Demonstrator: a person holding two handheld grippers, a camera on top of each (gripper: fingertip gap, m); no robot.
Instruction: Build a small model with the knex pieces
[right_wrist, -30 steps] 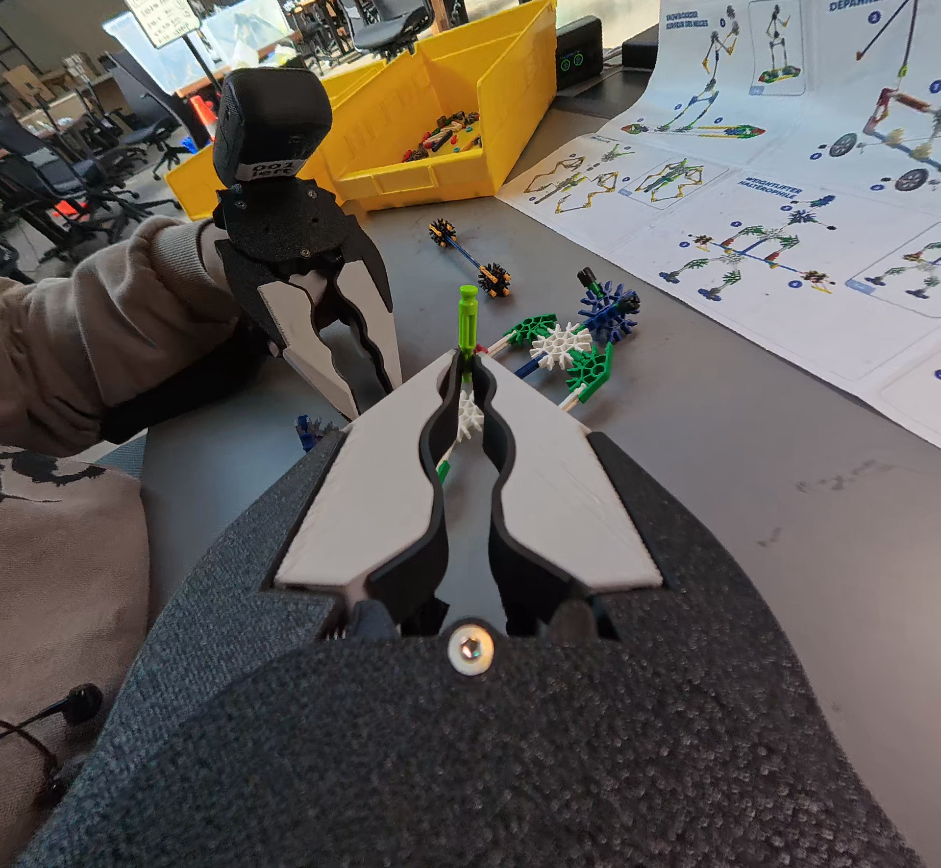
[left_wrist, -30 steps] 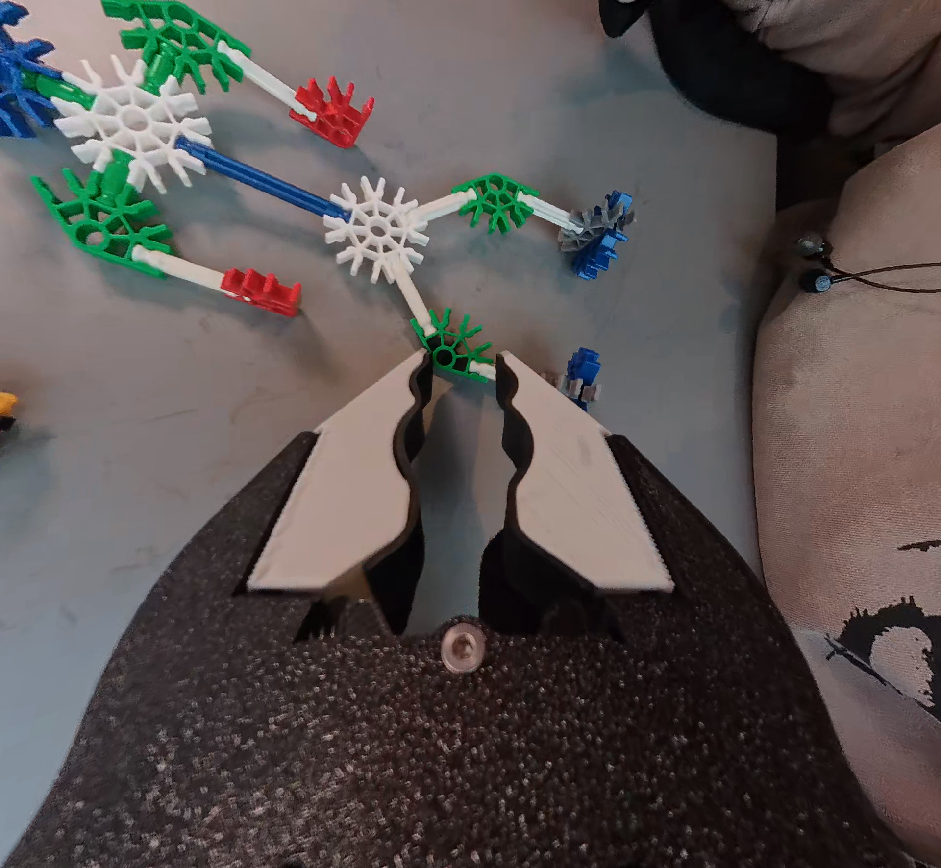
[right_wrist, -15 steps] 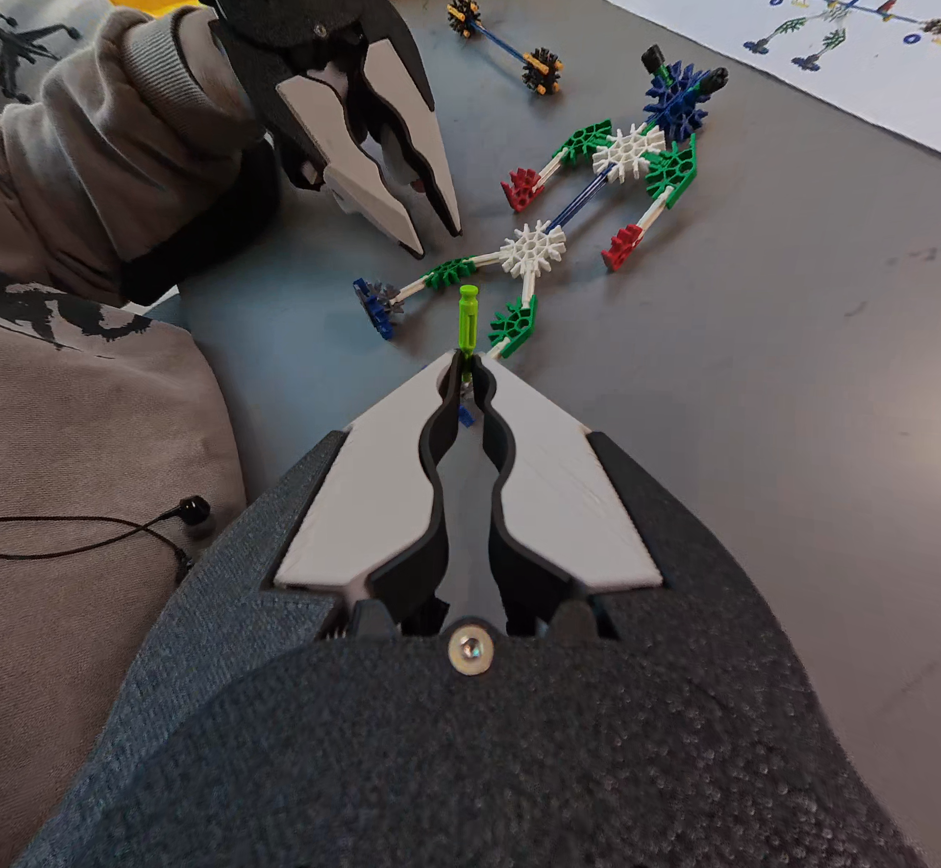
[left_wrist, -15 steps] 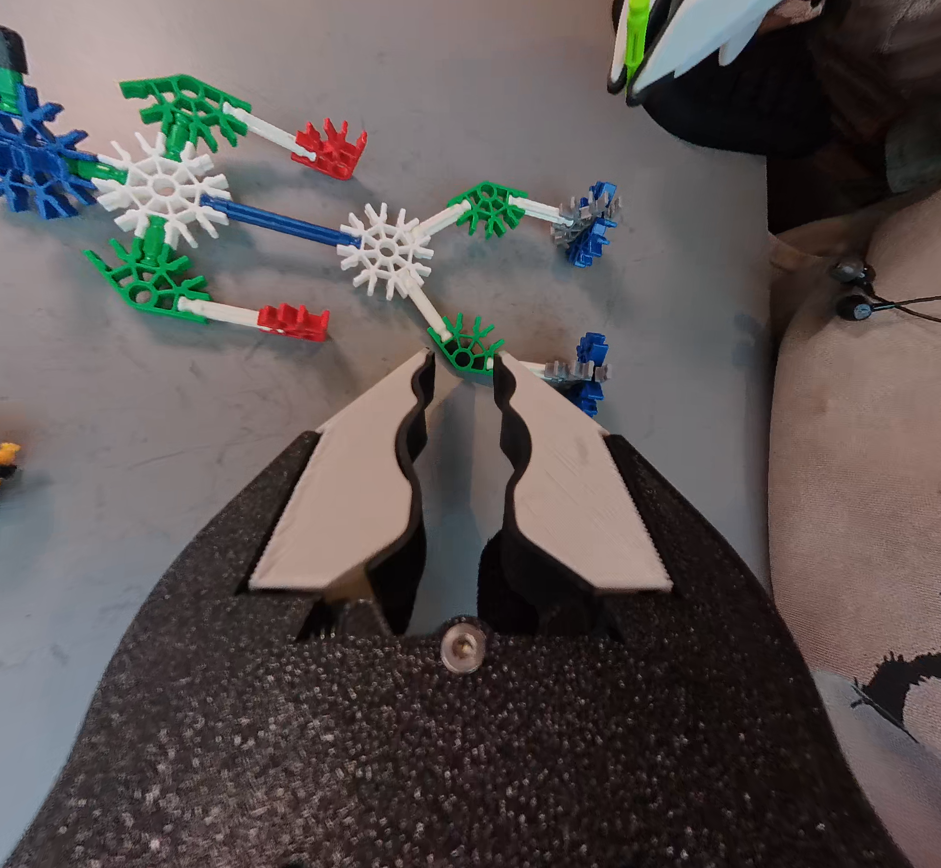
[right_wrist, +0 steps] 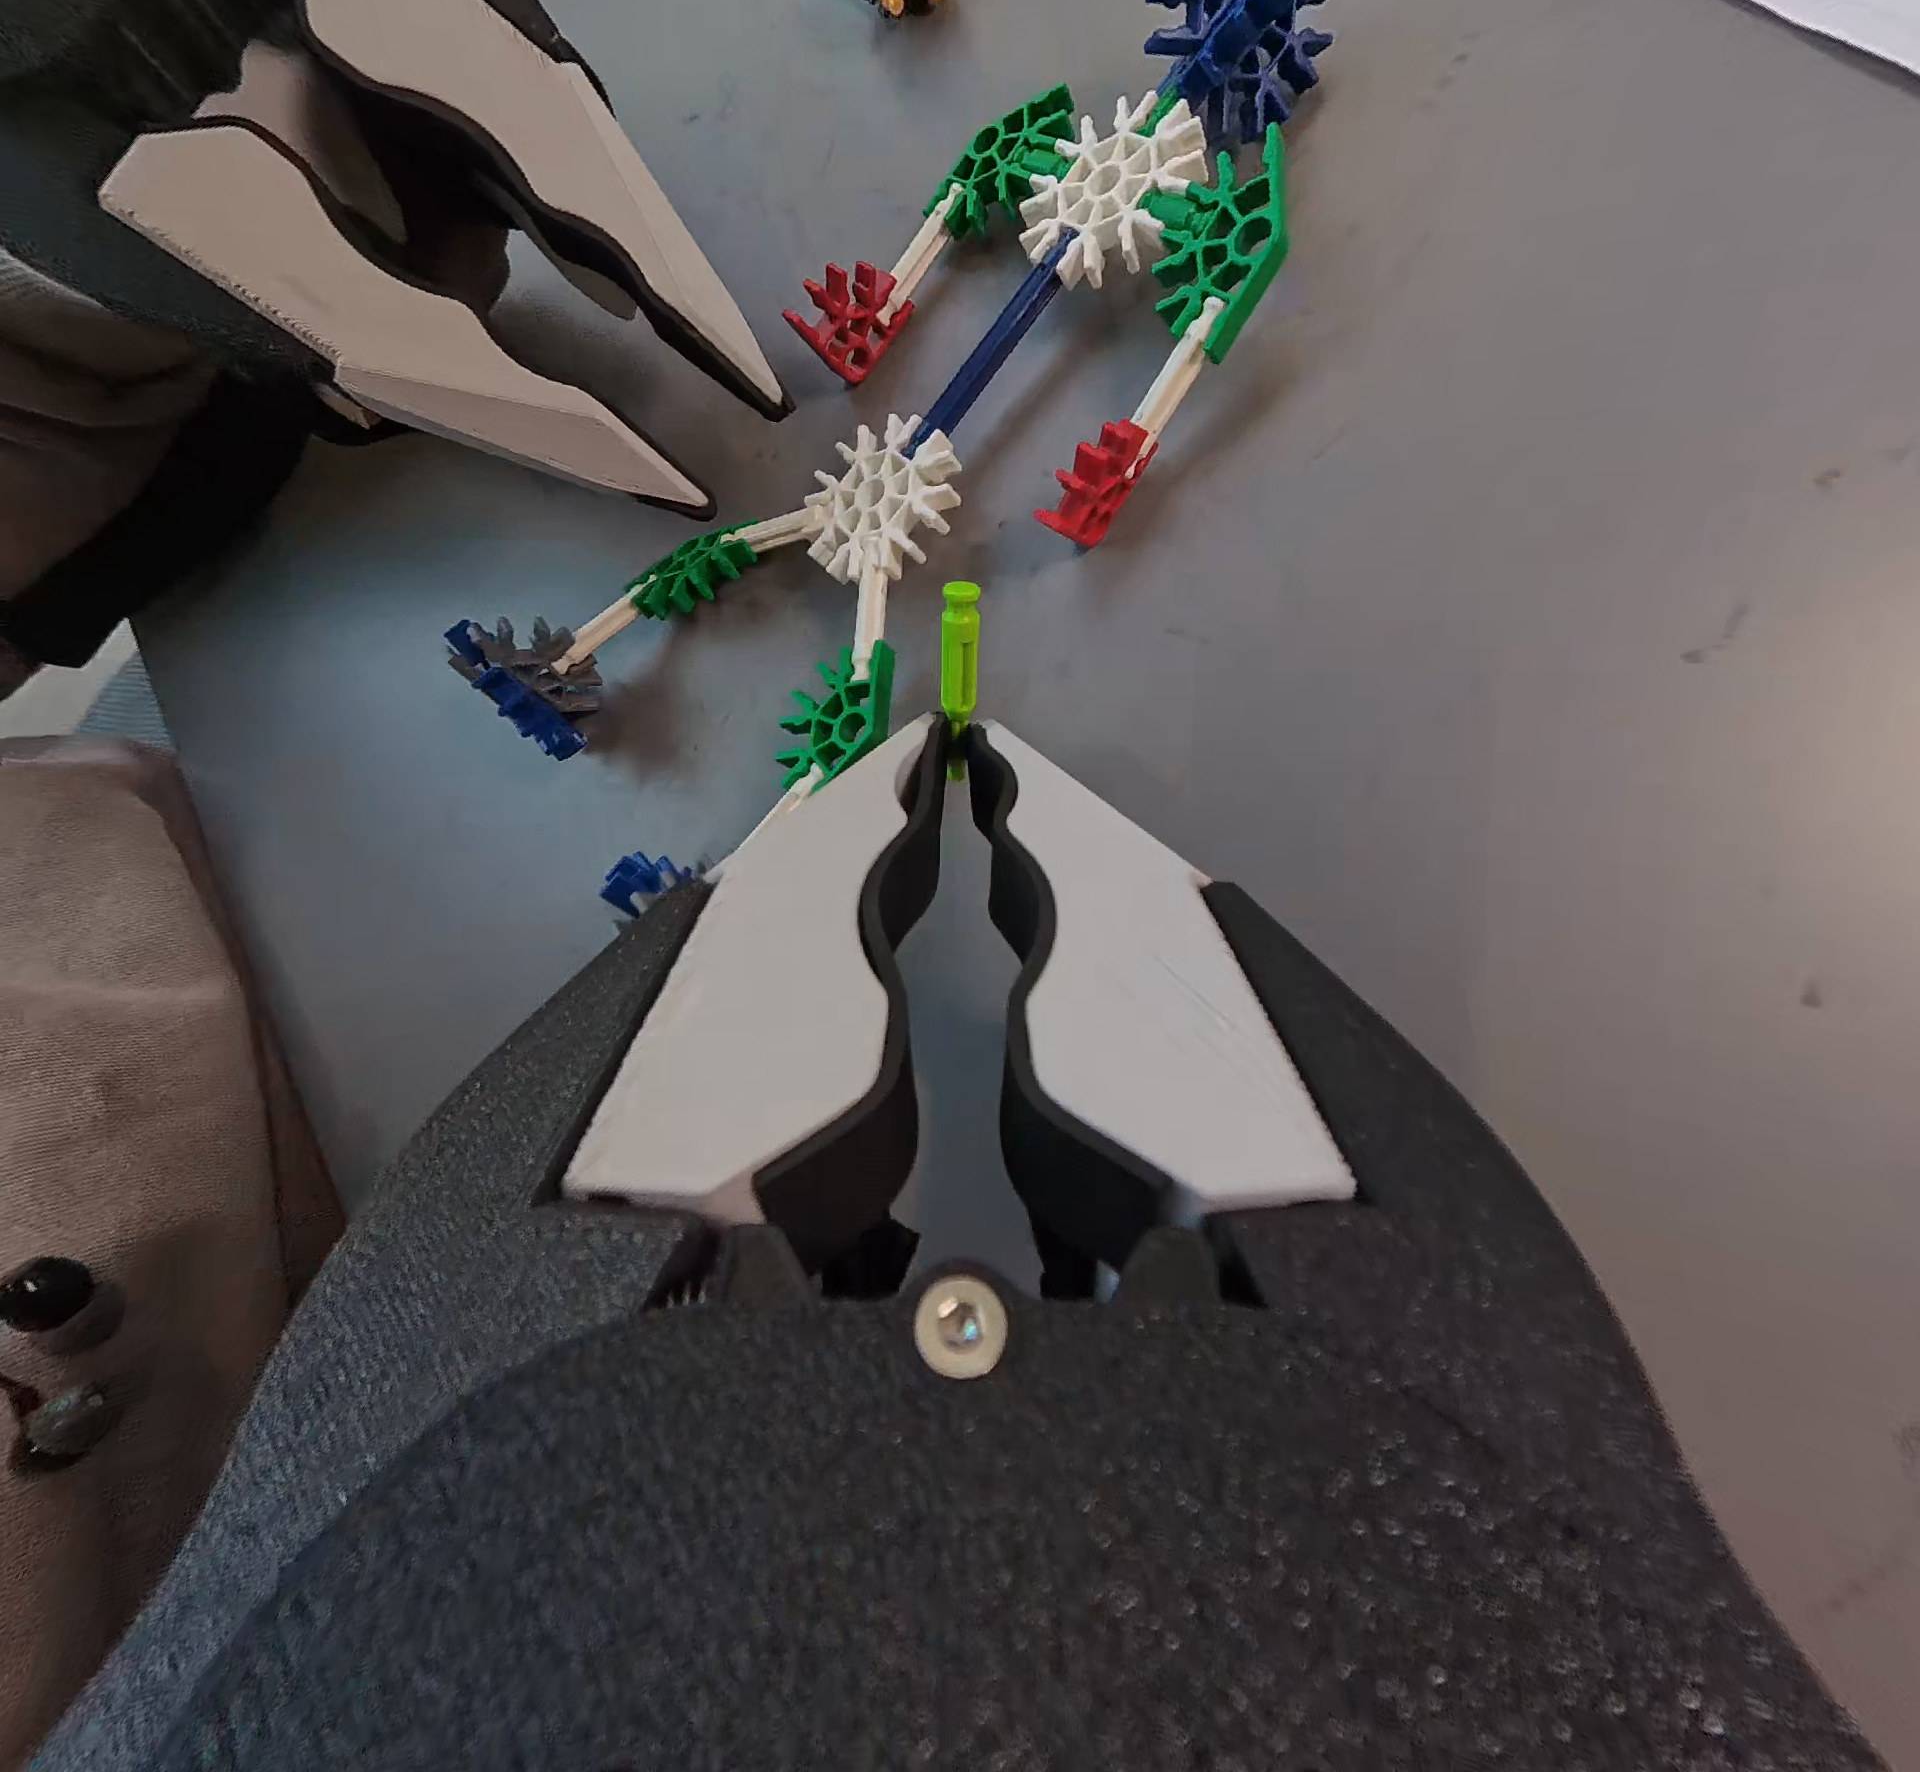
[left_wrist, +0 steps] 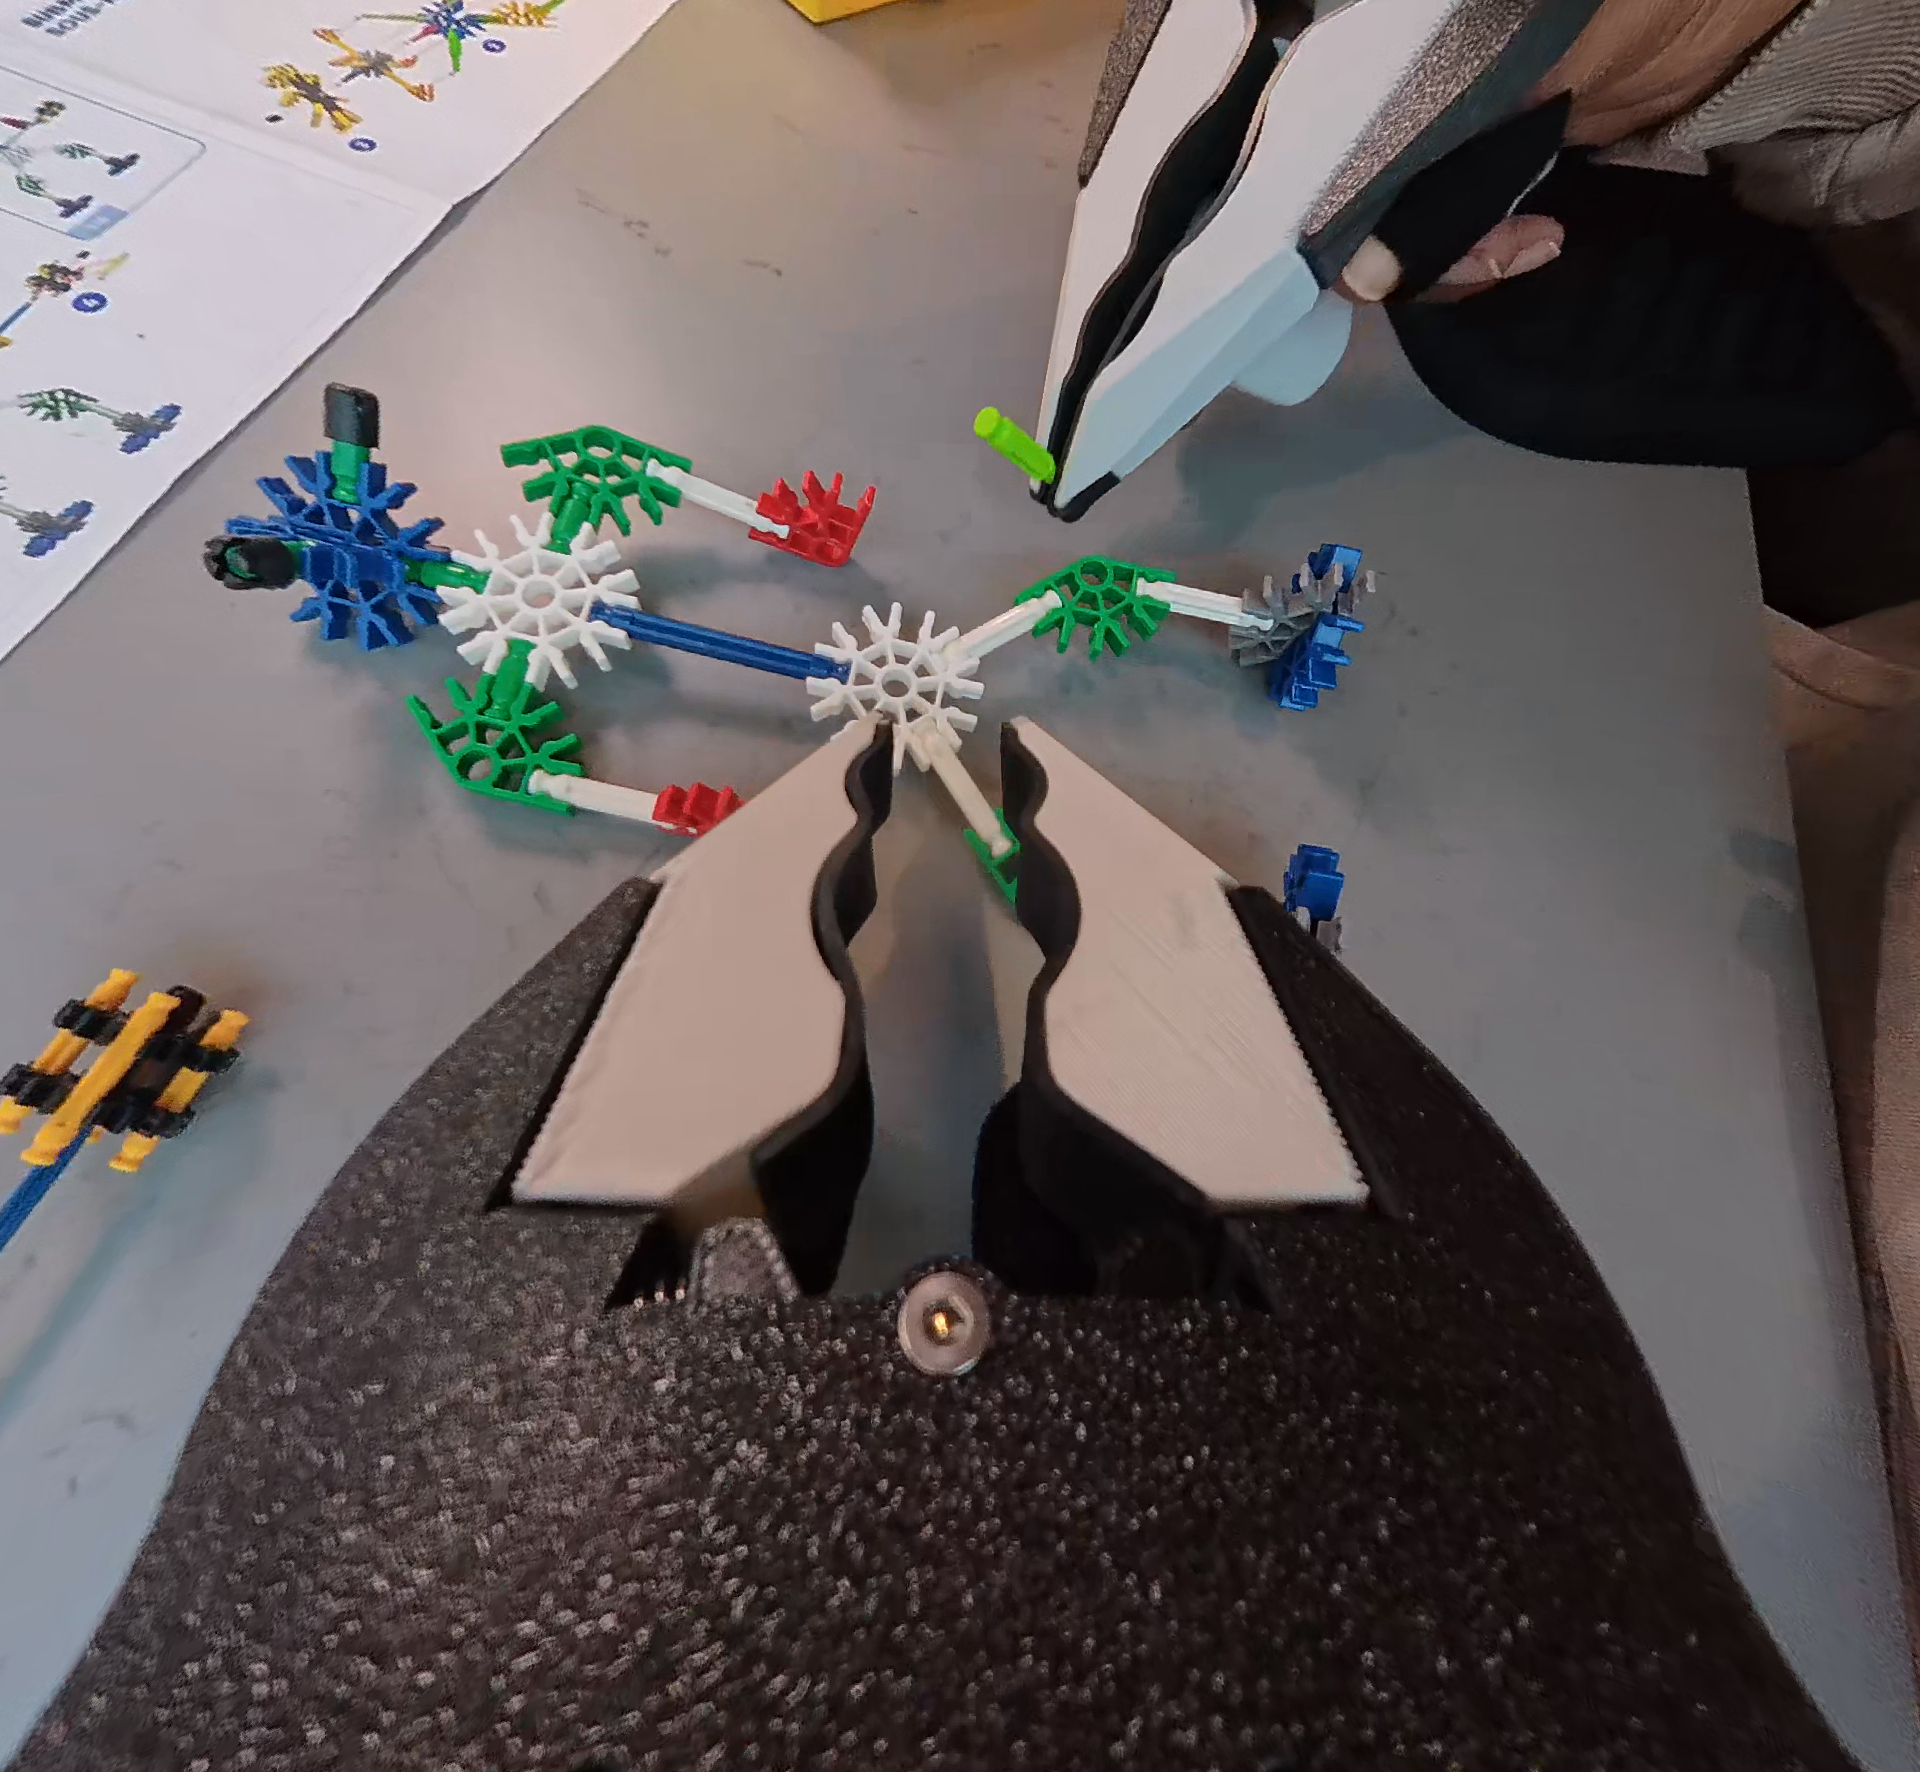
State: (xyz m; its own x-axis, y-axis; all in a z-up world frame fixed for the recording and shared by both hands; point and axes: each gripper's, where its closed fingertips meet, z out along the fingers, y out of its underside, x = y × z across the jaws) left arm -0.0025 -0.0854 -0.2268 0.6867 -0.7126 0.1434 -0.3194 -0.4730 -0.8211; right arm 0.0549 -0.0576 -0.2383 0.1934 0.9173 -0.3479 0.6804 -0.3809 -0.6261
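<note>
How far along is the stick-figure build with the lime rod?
Done: the flat rod-and-connector plastic figure lies assembled on the grey table. In hand: the right gripper is shut on a short lime-green plastic rod; the left gripper is open over the white snowflake hub. Left: the rod is not yet attached.

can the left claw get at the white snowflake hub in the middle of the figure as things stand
Probably yes. The left claw is open with its tips right at the white snowflake hub, nothing between them. The right claw, pinching a lime green rod, sits off to the side.

- Left gripper [left_wrist: 945, 735]: jaws parted, angled down towards the counter, nothing clamped.
- Right gripper [right_wrist: 956, 730]: jaws pinched together at their tips, slanted downward.
</note>
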